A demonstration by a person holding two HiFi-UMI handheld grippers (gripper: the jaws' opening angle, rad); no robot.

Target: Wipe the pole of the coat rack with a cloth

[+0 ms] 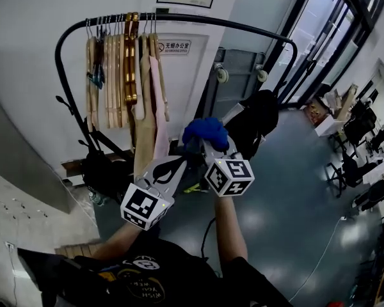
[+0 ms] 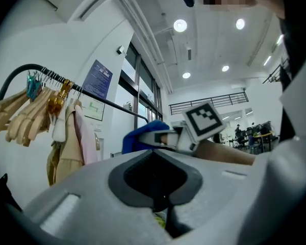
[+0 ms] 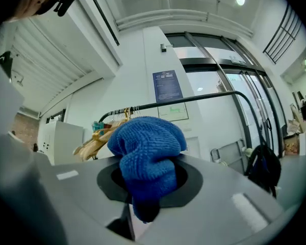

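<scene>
The coat rack's black pole arches over wooden hangers, and it also crosses the left gripper view and the right gripper view. My right gripper is shut on a bunched blue cloth, held below the pole and apart from it. In the right gripper view the cloth bulges out of the shut jaws. To its left, my left gripper is lower. Its jaws meet with nothing seen between them, and the cloth shows beyond.
Beige and pink garments hang under the hangers. A black bag hangs at the rack's right end. A white wall and door stand behind the rack, glass doors run along the right, and chairs and desks fill the far right.
</scene>
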